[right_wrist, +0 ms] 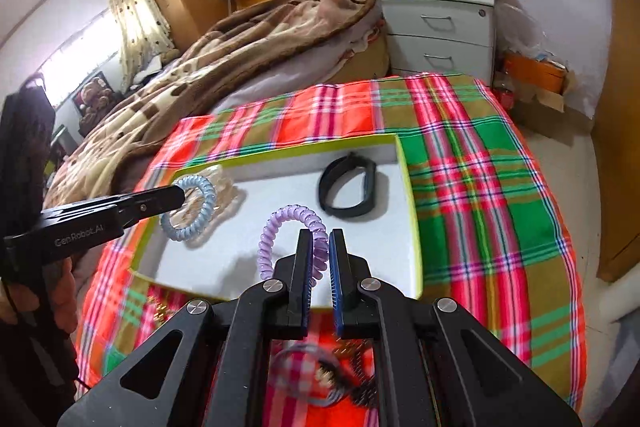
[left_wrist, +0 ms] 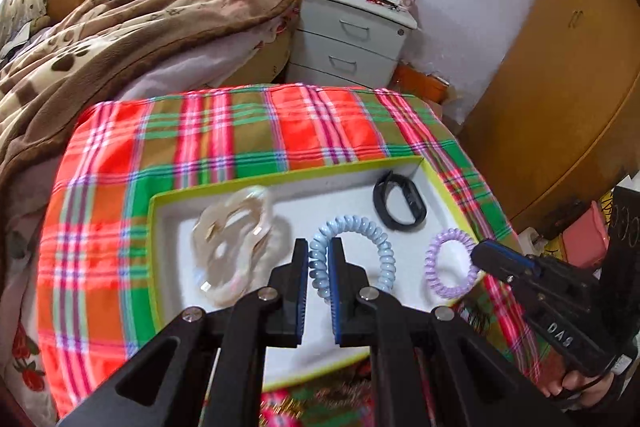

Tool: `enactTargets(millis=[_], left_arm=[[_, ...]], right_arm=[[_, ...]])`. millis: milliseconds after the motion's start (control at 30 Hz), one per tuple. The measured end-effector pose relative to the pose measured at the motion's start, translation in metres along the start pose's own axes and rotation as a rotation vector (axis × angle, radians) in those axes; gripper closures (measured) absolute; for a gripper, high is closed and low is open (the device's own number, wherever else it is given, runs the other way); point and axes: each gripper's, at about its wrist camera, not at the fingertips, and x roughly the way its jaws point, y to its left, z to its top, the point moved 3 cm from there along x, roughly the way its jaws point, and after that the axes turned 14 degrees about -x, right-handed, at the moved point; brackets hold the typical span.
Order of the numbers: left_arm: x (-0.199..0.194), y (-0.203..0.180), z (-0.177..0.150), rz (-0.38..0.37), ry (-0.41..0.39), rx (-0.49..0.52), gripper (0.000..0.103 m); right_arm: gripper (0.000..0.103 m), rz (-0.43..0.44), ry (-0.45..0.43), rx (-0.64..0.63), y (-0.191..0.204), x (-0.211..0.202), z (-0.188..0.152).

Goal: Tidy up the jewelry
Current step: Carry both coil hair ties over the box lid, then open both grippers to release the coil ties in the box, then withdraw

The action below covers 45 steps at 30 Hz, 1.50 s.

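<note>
Over the white tray [left_wrist: 176,211] on the plaid-covered surface [left_wrist: 120,187], the left claw [left_wrist: 319,259] pinches a blue coil hair tie [left_wrist: 352,227], the right claw [right_wrist: 321,251] a purple coil hair tie [right_wrist: 276,227]. A black wristband [left_wrist: 400,203] lies far right in the tray, a pale hair clip [left_wrist: 236,239] left.

Blurred items [right_wrist: 320,375] under the right claw's frame; tray's near edge [left_wrist: 312,375] behind the left claw.

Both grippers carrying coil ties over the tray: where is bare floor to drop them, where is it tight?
Bare white tray floor: the near middle, between the cream hair clip and black band, and the near-right corner below that band. Tight at the left end, filled by the clip.
</note>
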Motion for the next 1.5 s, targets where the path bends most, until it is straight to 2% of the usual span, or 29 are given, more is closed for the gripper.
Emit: enactTargets(millis=[467, 800, 1167, 1267, 1333, 1500], left_arm=[[0.059, -0.014, 0.005, 0.035, 0.082, 0.016, 0.093], [0.074, -0.017, 0.001, 0.067, 0.107, 0.028, 0.092], [0.083, -0.019, -0.003, 0.098, 0.116, 0.038, 0.092], [0.083, -0.019, -0.002, 0.099, 0.116, 0.039, 0.087], [0.081, -0.019, -0.003, 0.101, 0.116, 0.042, 0.079], [0.076, -0.017, -0.003, 0.102, 0.108, 0.035, 0.074]], right_arm=[[0.095, -0.004, 0.099, -0.018, -0.021, 0.039, -0.004], [0.095, -0.018, 0.151, -0.061, -0.022, 0.047, -0.009], [0.095, -0.057, 0.16, -0.076, -0.021, 0.051, -0.008], [0.095, -0.067, 0.16, -0.075, -0.021, 0.051, -0.008], [0.095, -0.069, 0.159, -0.074, -0.022, 0.05, -0.007], [0.092, -0.07, 0.14, -0.065, -0.02, 0.046, -0.006]])
